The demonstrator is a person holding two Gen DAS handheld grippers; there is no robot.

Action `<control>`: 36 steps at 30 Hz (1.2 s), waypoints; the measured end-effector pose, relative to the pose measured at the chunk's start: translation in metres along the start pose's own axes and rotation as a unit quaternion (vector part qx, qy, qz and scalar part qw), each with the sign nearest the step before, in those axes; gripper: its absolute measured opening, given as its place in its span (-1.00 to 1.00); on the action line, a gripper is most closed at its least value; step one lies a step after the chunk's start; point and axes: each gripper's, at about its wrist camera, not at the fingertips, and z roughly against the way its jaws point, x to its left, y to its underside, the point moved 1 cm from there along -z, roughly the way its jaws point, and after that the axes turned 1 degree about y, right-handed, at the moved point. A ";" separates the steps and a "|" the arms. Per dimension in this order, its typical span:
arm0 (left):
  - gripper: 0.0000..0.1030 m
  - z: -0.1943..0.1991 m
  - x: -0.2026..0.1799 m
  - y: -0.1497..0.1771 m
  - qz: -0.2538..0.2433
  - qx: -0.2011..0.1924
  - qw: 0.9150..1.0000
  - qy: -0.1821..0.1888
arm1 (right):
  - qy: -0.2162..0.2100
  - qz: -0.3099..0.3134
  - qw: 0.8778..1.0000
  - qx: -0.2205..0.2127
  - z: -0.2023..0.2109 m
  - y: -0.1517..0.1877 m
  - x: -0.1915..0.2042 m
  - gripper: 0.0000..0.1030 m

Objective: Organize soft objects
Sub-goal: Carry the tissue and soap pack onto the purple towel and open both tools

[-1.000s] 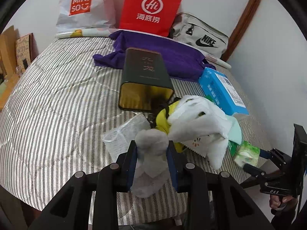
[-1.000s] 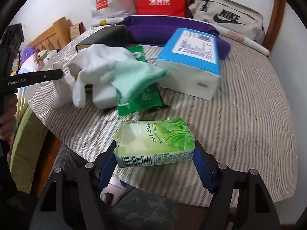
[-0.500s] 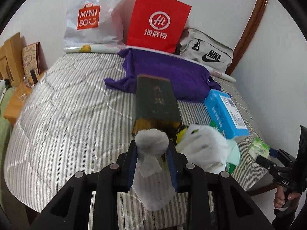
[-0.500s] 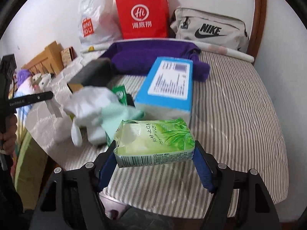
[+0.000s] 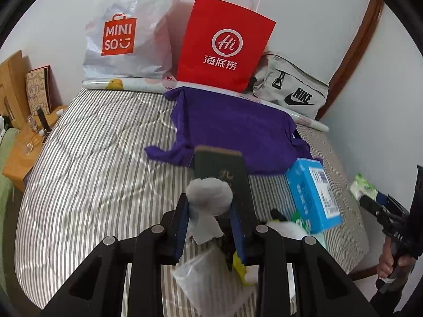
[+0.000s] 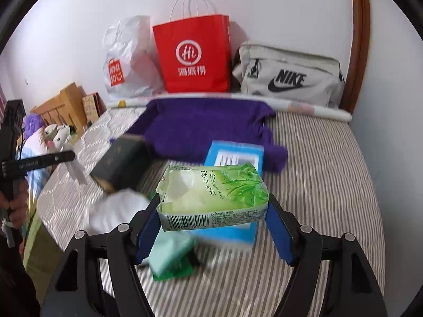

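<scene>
Carrying soft items above the striped bed (image 5: 87, 174): left tongs (image 5: 210, 220) clamped on a grey sock (image 5: 208, 196), right tongs (image 6: 214, 227) clamped on a green tissue pack (image 6: 211, 194), both beside the blue box (image 5: 312, 195), presumably for sorting

Soft, even room light is falling; fisheye edges are bending and darkening, and nearby things are smearing with motion blur
</scene>
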 end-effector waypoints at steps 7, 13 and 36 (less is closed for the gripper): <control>-0.45 -0.025 -0.003 -0.042 -0.002 0.004 1.000 -0.006 | 0.011 -0.010 1.000 -0.011 -0.031 -0.052 -0.012 0.43; -0.44 -0.056 -0.004 -0.073 -0.004 0.013 1.000 -0.004 | 0.011 0.000 1.000 -0.013 -0.061 -0.080 -0.014 0.43; -0.44 -0.178 0.003 -0.156 0.020 0.067 0.998 -0.002 | 0.032 0.029 0.997 0.061 -0.191 -0.112 -0.030 0.43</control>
